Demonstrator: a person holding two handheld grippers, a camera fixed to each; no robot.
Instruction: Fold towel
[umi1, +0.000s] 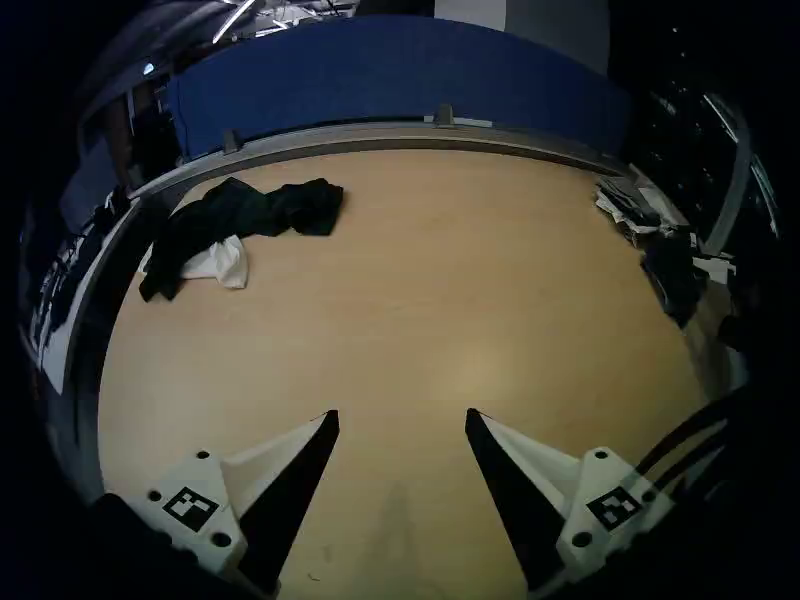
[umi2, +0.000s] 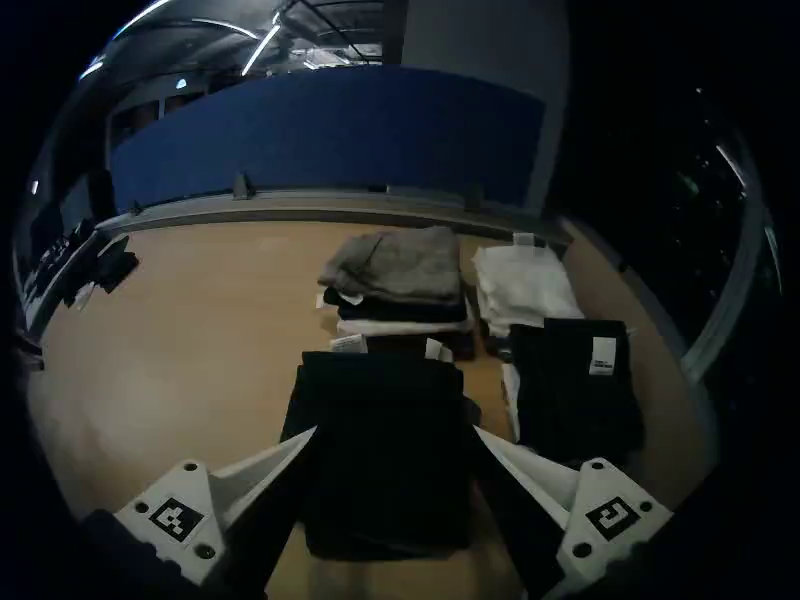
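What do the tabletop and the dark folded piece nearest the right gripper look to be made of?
Tabletop: probably pale wood-look laminate; smooth, semi-matte, an even tan surface with a soft glare patch. Dark folded piece: soft matte fabric, lying in limp layers with rounded edges; the weave is too dim to tell.

This looks like an office workspace: a wooden desk (umi1: 430, 300) backed by a blue partition screen (umi1: 400, 80) under ceiling strip lights (umi2: 262, 45).
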